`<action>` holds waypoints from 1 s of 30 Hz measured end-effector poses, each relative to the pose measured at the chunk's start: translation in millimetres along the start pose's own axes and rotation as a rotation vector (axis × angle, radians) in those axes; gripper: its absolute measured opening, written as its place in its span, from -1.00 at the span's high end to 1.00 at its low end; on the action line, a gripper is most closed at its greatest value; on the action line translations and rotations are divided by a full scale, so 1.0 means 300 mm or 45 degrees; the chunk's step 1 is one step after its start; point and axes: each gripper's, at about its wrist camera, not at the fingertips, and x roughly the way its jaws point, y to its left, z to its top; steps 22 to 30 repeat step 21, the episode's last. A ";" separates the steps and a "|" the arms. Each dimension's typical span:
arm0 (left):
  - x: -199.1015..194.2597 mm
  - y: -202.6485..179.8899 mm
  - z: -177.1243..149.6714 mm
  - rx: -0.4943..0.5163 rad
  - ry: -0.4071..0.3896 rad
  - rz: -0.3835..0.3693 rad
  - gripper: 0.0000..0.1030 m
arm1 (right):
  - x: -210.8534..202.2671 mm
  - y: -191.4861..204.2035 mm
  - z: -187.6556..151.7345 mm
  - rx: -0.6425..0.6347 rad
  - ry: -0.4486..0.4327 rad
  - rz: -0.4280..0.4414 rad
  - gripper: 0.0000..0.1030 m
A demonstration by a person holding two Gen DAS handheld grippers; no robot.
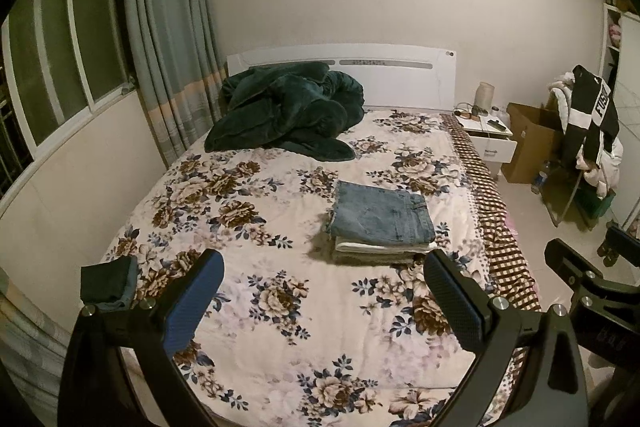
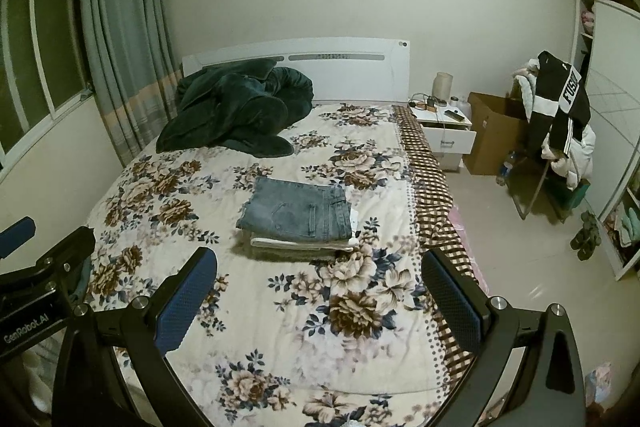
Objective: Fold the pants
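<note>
Folded blue jeans (image 1: 382, 215) lie on top of a small stack of folded light clothes (image 1: 380, 251) on the floral bedspread (image 1: 288, 307). They also show in the right wrist view (image 2: 298, 213), on the same stack (image 2: 300, 247). My left gripper (image 1: 322, 301) is open and empty, held above the bed's near end, short of the stack. My right gripper (image 2: 318, 297) is open and empty, beside the left one. A dark folded garment (image 1: 106, 285) lies at the bed's left edge.
A dark green blanket (image 1: 288, 111) is heaped by the white headboard (image 1: 400, 75). A nightstand (image 1: 490, 139), a cardboard box (image 1: 528, 143) and a chair draped with clothes (image 1: 592, 131) stand right of the bed. A curtain (image 1: 168, 27) and window are on the left.
</note>
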 end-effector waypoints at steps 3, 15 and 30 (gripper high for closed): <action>-0.001 0.015 0.009 -0.001 -0.003 0.001 -0.98 | 0.004 0.003 0.002 0.001 -0.003 -0.003 -1.00; -0.002 0.017 0.018 0.010 -0.011 0.009 -0.98 | 0.005 0.003 0.000 0.002 -0.005 -0.002 -1.00; -0.004 0.023 0.033 0.011 -0.039 0.012 -0.98 | 0.005 0.000 -0.001 0.006 -0.007 -0.001 -1.00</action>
